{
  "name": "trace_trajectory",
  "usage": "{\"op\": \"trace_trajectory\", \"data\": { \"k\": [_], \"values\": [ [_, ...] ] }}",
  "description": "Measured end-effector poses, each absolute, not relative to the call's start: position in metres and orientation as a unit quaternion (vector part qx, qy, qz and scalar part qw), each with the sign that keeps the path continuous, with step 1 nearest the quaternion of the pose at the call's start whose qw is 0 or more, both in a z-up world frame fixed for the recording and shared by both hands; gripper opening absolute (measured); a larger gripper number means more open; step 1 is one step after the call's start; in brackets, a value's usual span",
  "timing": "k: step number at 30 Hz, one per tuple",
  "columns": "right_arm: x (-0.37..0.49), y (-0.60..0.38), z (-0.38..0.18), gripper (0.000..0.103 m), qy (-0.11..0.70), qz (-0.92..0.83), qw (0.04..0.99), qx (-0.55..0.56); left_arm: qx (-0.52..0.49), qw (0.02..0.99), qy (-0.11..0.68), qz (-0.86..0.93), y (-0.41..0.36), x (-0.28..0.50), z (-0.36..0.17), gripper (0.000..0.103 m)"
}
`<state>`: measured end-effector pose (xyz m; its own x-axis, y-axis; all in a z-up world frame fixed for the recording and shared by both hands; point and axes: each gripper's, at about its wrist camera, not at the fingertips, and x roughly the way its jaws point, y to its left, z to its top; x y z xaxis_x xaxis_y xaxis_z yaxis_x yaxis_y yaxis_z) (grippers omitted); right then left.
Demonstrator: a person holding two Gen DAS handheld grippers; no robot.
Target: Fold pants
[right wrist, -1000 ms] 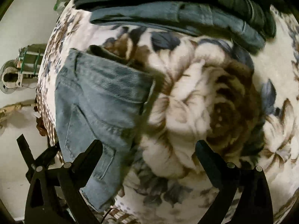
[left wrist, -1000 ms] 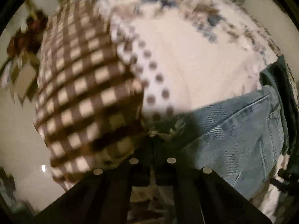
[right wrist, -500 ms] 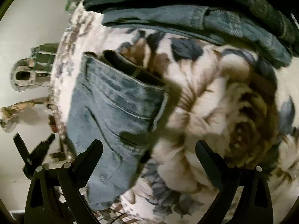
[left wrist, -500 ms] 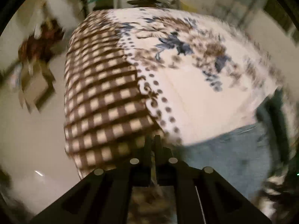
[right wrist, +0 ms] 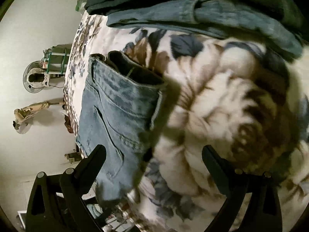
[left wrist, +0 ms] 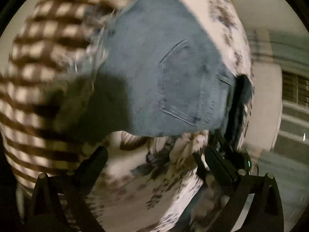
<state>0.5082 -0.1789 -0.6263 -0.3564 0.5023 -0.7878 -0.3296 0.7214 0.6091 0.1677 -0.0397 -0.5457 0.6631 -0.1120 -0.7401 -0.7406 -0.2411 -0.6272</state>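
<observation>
Light blue jeans (left wrist: 162, 73) lie folded on a floral blanket, back pocket up. They also show in the right wrist view (right wrist: 115, 116), waistband toward the top. My left gripper (left wrist: 152, 158) is open and empty, just below the jeans' near edge. My right gripper (right wrist: 154, 154) is open and empty over the blanket, its left finger over the jeans' lower part. The right gripper's body (left wrist: 227, 160) shows at the lower right of the left wrist view.
The floral blanket (right wrist: 231, 106) covers the bed, with a brown checked border (left wrist: 38, 58) on one side. A pile of darker folded jeans (right wrist: 212, 13) lies beyond the light pair. A fan (right wrist: 36, 77) stands on the floor past the bed's edge.
My left gripper has opened and let go of the jeans' hem, and swung round to face the folded jeans. My right gripper stays open and has shifted a little closer to the jeans.
</observation>
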Motion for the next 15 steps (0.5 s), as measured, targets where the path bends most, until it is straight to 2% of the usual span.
{"op": "trace_trajectory", "data": {
  "k": [8, 9, 10, 11, 13, 15],
  "values": [
    [0.503, -0.19, -0.635, 0.101, 0.737, 0.383, 0.554, 0.058, -0.764, 0.449, 0.197, 0.42, -0.005, 0.138, -0.583, 0.099],
    [0.502, -0.185, -0.639, 0.101, 0.737, 0.387, 0.551, 0.066, -0.768, 0.436, 0.18, 0.432, -0.002, 0.133, -0.584, 0.09],
    [0.503, -0.181, -0.642, 0.101, 0.736, 0.39, 0.549, 0.072, -0.772, 0.426, 0.17, 0.44, -0.001, 0.13, -0.584, 0.072],
    [0.503, -0.176, -0.646, 0.101, 0.734, 0.393, 0.548, 0.082, -0.771, 0.416, 0.165, 0.452, 0.001, 0.128, -0.583, 0.062],
    [0.505, -0.16, -0.656, 0.101, 0.729, 0.397, 0.546, 0.113, -0.758, 0.427, 0.169, 0.463, 0.005, 0.129, -0.577, 0.03],
    [0.507, -0.148, -0.664, 0.101, 0.723, 0.396, 0.547, 0.146, -0.741, 0.454, 0.182, 0.461, 0.009, 0.131, -0.571, 0.027]
  ]
}}
